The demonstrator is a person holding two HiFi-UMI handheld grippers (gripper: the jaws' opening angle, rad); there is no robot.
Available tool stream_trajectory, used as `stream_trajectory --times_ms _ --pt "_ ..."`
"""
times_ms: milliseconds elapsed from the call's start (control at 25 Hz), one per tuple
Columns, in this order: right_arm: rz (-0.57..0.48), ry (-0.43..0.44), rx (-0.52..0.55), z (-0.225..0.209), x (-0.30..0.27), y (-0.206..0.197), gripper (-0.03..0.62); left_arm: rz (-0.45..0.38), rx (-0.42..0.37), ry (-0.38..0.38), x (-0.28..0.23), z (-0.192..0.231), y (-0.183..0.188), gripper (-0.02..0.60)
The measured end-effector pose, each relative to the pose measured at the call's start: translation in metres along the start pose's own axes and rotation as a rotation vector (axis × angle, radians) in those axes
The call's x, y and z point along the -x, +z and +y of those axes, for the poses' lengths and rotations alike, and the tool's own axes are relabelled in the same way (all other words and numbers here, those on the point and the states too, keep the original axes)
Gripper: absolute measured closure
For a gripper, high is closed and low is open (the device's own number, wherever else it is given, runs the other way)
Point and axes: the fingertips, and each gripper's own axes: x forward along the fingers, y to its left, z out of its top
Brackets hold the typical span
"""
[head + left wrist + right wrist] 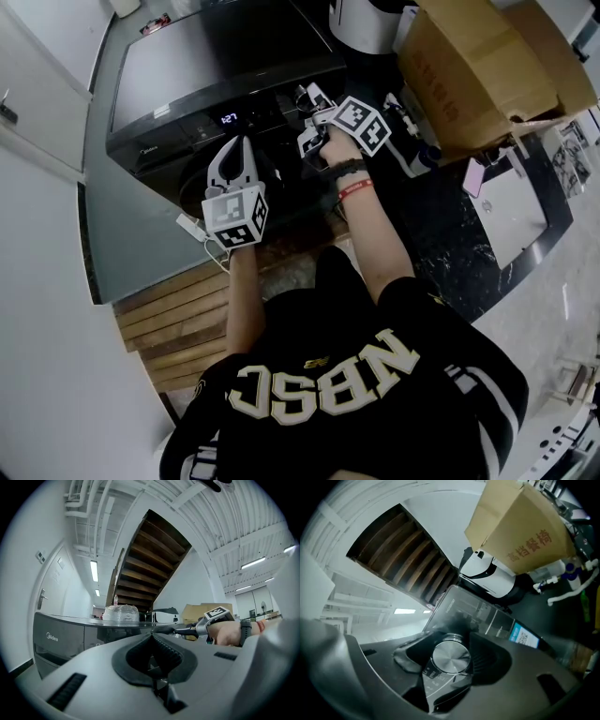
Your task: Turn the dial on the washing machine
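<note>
Dial point(451, 658) location: on the dark control panel point(187, 131) of the washing machine point(216, 56), directly between the jaws of the right tongs point(454, 642). As far as the right gripper view shows, the right tongs are closed on the dial, with one pad at each side of its rim. The left tongs point(151, 639) are together with nothing between them, held left of the right tongs and short of the panel.

Handling: the dial is a rigid knob with a brushed metal face. It probably turns lightly about its own axis, in steps. The smooth face offers no purchase and the rim is likely slippery. Grip across the rim on opposite sides, pads square, and rotate without pulling outward.

Clearances: the panel face lies flat behind the jaw tips, with a printed legend close round the dial; hold the tips off it. The lit display point(229, 119) sits left of the right tongs. A cardboard box point(478, 66) stands to their right, well apart. Wrist rotation appears unobstructed either way.
</note>
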Motion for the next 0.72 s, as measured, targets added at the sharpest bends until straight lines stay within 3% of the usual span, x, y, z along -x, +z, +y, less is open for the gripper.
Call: stream_trajectory --times_ms 720 --pt "0.095 0.070 0.052 0.0034 0.0016 -0.0008 0.358 0.010 -0.011 0.013 0.0099 -0.0002 0.0009 0.566"
